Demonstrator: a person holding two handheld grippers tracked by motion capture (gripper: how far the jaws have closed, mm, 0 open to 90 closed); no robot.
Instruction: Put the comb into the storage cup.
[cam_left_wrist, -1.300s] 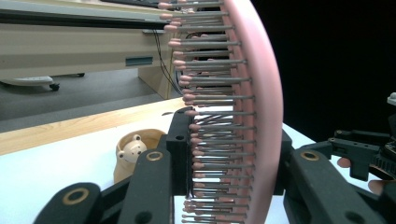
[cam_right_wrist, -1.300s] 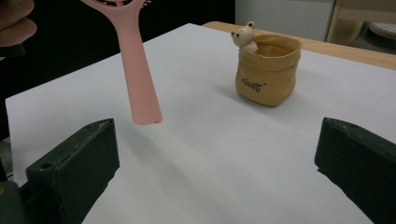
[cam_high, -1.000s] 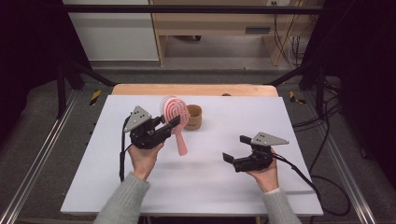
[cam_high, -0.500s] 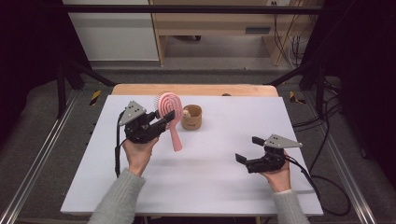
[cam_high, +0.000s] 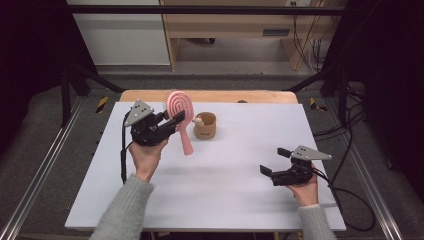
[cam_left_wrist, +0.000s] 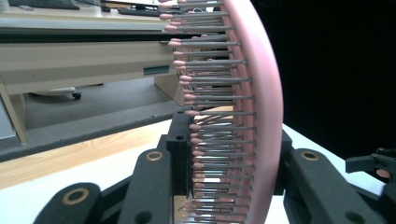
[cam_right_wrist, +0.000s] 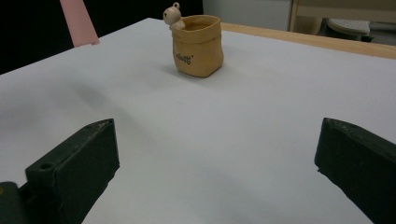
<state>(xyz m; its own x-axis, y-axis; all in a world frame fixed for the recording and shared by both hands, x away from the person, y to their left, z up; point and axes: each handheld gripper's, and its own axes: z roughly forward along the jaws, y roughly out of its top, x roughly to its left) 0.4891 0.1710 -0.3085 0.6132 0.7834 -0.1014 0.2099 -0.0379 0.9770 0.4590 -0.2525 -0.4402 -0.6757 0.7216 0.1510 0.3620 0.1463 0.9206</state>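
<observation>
A pink hairbrush (cam_high: 179, 111) hangs upright above the white table (cam_high: 225, 200), head up and handle pointing down. My left gripper (cam_high: 175, 121) is shut on the lower part of its head. In the left gripper view the brush (cam_left_wrist: 264, 116) stands edge-on between the jaws, its bristles facing left. Just right of the brush stands a small tan cup (cam_high: 205, 126) with a little figure on its rim. My right gripper (cam_high: 274, 161) is held low over the table's near right, open with nothing in it. In the right gripper view the cup (cam_right_wrist: 197, 45) stands ahead and the handle tip (cam_right_wrist: 79, 23) shows at top left.
A bare wooden strip (cam_high: 250, 96) runs along the table's far edge. Metal rails (cam_high: 45, 165) flank both sides. The white surface between the cup and my right gripper (cam_right_wrist: 219, 158) is bare. My right gripper (cam_left_wrist: 376, 165) shows low at the right edge of the left gripper view.
My left gripper has lifted the brush a little and carried it slightly left and back. My right gripper moved right toward the table's near right, then held there.
</observation>
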